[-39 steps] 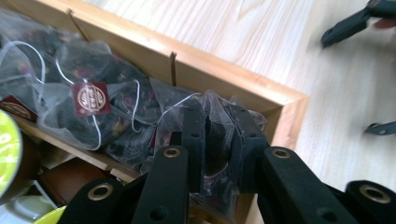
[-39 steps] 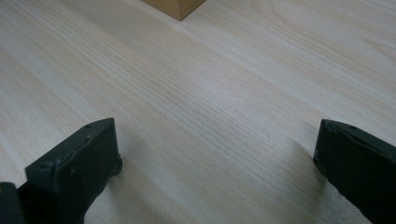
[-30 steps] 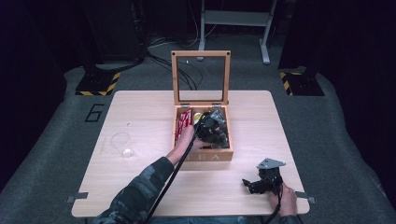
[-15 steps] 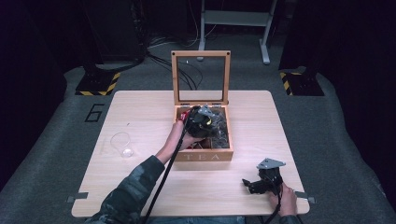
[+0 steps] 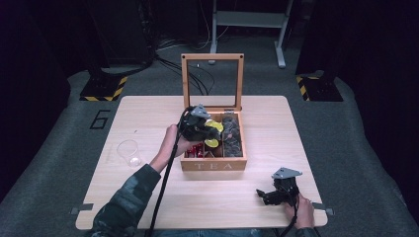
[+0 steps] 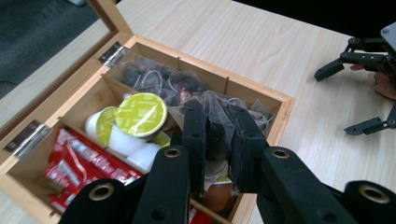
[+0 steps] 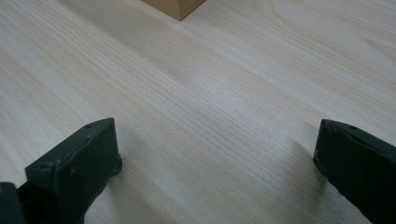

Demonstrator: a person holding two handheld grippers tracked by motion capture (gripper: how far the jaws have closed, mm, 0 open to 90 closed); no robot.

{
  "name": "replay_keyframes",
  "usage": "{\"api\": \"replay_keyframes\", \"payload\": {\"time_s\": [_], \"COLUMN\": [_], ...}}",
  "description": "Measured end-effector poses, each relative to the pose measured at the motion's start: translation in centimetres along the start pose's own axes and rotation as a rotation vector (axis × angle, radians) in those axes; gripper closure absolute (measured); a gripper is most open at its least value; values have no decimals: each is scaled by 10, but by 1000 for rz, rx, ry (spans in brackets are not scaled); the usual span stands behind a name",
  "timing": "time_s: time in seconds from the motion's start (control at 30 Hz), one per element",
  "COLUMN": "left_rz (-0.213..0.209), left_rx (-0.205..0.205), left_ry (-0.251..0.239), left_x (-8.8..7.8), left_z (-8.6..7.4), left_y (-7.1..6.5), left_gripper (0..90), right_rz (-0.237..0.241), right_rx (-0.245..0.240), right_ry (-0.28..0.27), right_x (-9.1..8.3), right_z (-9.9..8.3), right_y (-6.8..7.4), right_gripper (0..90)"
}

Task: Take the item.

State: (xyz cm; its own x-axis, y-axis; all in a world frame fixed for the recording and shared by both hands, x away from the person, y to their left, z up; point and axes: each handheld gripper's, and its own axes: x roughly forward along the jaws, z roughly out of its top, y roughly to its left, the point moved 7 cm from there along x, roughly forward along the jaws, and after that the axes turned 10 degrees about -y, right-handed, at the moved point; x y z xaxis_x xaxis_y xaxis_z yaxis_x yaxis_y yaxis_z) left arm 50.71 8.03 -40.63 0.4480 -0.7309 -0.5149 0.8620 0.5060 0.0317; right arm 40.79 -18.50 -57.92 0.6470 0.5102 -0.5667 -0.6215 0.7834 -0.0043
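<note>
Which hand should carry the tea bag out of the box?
The left. The left gripper is already shut on a clear tea bag above the tea box. The right gripper rests open on the table, away from the box.

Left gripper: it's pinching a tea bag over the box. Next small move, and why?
Probably lift straight up a little more. The left gripper is shut on a translucent tea bag that hangs low over the other bags in the tea box; the clear cup waits on the table beside it.
</note>
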Motion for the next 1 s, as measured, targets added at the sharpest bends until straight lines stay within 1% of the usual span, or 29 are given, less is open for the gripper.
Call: {"api": "replay_keyframes", "payload": {"time_s": [0.3,0.37,0.4,0.43,0.47,0.5,0.53,0.57,0.7,0.8,0.9,0.93,1.0], "left_rz": [43,50,57,55,62,62,72,81,105,120,133,144,153], "left_rx": [-8,-18,-11,-14,-11,-11,-16,-17,-10,-22,-22,-25,-31], "left_ry": [-24,-29,-32,-30,-29,-29,-33,-36,-34,-39,-38,-48,-50], "left_x": [-27,-33,-36,-39,-42,-42,-48,-51,-64,-73,-83,-85,-90], "left_z": [-5,-7,-8,-9,-10,-10,-11,-12,-15,-19,-22,-23,-25], "left_y": [12,14,16,17,19,19,21,22,27,31,35,37,40], "left_gripper": [781,782,781,781,781,782,782,782,782,781,782,781,782], "right_rz": [0,0,0,0,0,0,0,0,0,0,0,0,0], "right_rx": [1,0,0,0,0,0,1,1,0,0,0,0,0], "right_ry": [0,0,0,0,0,-1,0,0,0,0,0,0,0], "right_x": [0,0,0,0,0,0,0,0,0,0,0,0,0], "right_z": [0,0,0,0,0,0,0,0,0,0,0,0,0], "right_y": [0,0,0,0,0,0,0,0,0,0,0,0,0], "right_gripper": [0,0,0,0,0,0,0,0,0,0,0,0,0]}}
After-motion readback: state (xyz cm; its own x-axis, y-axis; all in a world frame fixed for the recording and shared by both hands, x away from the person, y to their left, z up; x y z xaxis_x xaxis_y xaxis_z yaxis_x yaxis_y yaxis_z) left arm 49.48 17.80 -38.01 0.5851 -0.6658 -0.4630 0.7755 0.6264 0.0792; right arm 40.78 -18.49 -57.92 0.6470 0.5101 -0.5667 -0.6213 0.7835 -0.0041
